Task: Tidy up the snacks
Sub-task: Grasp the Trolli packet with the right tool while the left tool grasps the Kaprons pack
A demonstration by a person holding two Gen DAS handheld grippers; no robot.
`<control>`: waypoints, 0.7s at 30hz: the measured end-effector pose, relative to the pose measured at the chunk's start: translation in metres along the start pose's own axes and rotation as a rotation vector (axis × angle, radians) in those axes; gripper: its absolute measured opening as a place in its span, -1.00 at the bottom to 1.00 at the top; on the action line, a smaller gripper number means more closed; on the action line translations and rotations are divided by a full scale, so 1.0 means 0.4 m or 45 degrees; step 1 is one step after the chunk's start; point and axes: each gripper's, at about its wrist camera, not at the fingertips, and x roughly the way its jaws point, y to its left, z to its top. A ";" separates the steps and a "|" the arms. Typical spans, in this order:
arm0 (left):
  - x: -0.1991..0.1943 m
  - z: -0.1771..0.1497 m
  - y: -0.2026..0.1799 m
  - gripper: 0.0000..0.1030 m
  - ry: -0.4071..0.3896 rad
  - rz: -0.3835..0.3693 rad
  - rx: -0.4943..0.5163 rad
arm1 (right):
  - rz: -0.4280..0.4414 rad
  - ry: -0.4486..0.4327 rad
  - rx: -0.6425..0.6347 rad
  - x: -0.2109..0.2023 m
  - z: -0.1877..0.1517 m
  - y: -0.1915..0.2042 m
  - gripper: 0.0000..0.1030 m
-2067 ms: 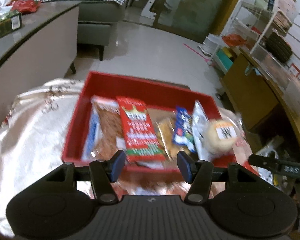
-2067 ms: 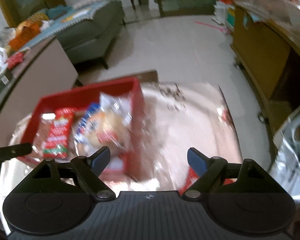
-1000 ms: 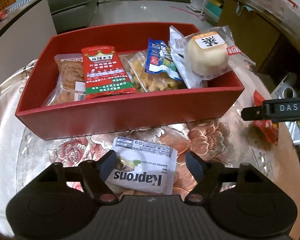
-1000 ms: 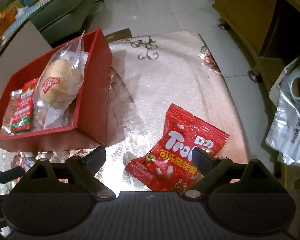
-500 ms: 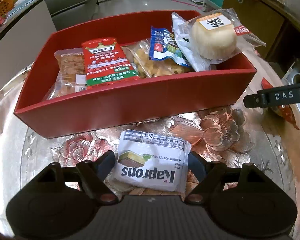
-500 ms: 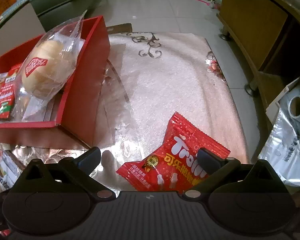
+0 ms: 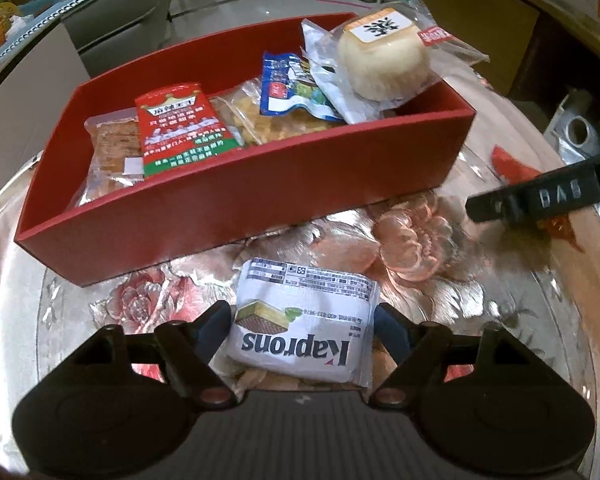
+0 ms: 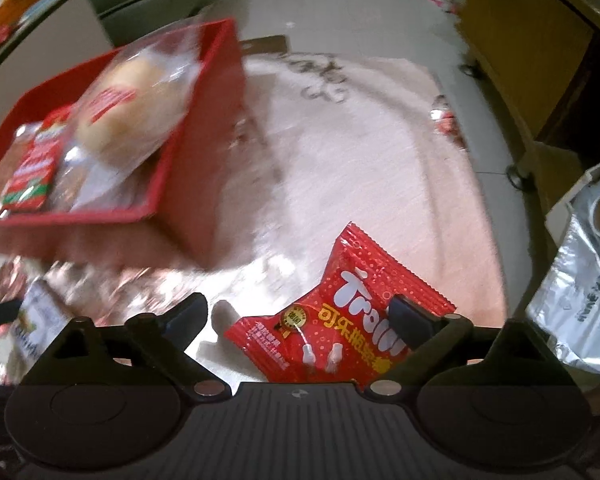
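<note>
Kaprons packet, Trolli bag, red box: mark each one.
Kaprons packet [image 7: 305, 326]: left wrist view, middle of its white face.
Trolli bag [image 8: 340, 320]: right wrist view, its red front.
red box [image 7: 236, 204]: left wrist view, near outer wall.

Home living room (sofa [image 7: 116, 12], tiled floor [image 8: 340, 12])

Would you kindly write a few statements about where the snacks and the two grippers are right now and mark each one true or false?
1. The white Kaprons packet lies on the table between the left gripper fingers. True; the jaws are closing on it.
2. The red Trolli bag is inside the red box. False; it lies on the tablecloth, outside the box.
3. The wrapped round bun sits at the box's right end. True.
4. The red box is empty. False; several snack packs are in it.
5. The right gripper has lifted the Trolli bag. False; the bag lies on the table, jaws closing.
</note>
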 end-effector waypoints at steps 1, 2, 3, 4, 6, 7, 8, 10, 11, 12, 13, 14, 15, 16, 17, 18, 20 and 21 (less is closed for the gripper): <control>-0.004 -0.004 0.001 0.34 0.004 -0.006 0.001 | 0.008 0.007 -0.024 -0.007 -0.009 0.012 0.78; -0.009 -0.008 0.002 0.33 0.011 -0.014 0.003 | 0.019 0.014 -0.039 -0.012 -0.017 0.019 0.72; -0.011 -0.011 0.005 0.32 0.017 -0.020 0.002 | 0.030 0.024 -0.055 -0.020 -0.027 0.028 0.70; -0.016 -0.017 0.007 0.32 0.024 -0.027 -0.005 | 0.036 0.033 -0.071 -0.025 -0.037 0.037 0.68; -0.023 -0.028 0.015 0.32 0.038 -0.046 -0.017 | 0.043 0.046 -0.095 -0.035 -0.060 0.054 0.68; -0.028 -0.034 0.018 0.32 0.047 -0.058 -0.022 | 0.042 0.049 -0.110 -0.041 -0.077 0.065 0.68; -0.033 -0.041 0.024 0.32 0.055 -0.070 -0.035 | 0.045 0.054 -0.123 -0.046 -0.090 0.074 0.68; -0.042 -0.055 0.036 0.33 0.064 -0.089 -0.066 | 0.060 0.066 -0.148 -0.058 -0.117 0.094 0.69; -0.048 -0.061 0.044 0.33 0.069 -0.090 -0.082 | 0.065 0.066 -0.151 -0.064 -0.129 0.100 0.69; -0.052 -0.067 0.051 0.33 0.078 -0.092 -0.094 | 0.070 0.068 -0.146 -0.068 -0.137 0.100 0.69; -0.054 -0.072 0.058 0.33 0.092 -0.101 -0.107 | 0.072 0.072 -0.139 -0.071 -0.144 0.100 0.71; -0.059 -0.079 0.063 0.33 0.098 -0.105 -0.123 | 0.075 0.088 -0.136 -0.072 -0.149 0.098 0.79; -0.062 -0.085 0.067 0.33 0.098 -0.098 -0.133 | 0.083 0.095 -0.135 -0.074 -0.154 0.098 0.83; -0.064 -0.092 0.067 0.33 0.096 -0.089 -0.137 | 0.088 0.097 -0.126 -0.076 -0.161 0.100 0.90; -0.066 -0.098 0.067 0.34 0.097 -0.080 -0.139 | 0.082 0.102 -0.131 -0.072 -0.166 0.103 0.96; -0.067 -0.102 0.066 0.35 0.101 -0.073 -0.139 | 0.073 0.102 -0.145 -0.070 -0.169 0.107 0.98; -0.066 -0.105 0.061 0.38 0.106 -0.060 -0.136 | 0.073 0.101 -0.147 -0.066 -0.172 0.111 1.00; -0.064 -0.105 0.059 0.41 0.107 -0.057 -0.138 | 0.080 0.100 -0.138 -0.065 -0.168 0.107 1.00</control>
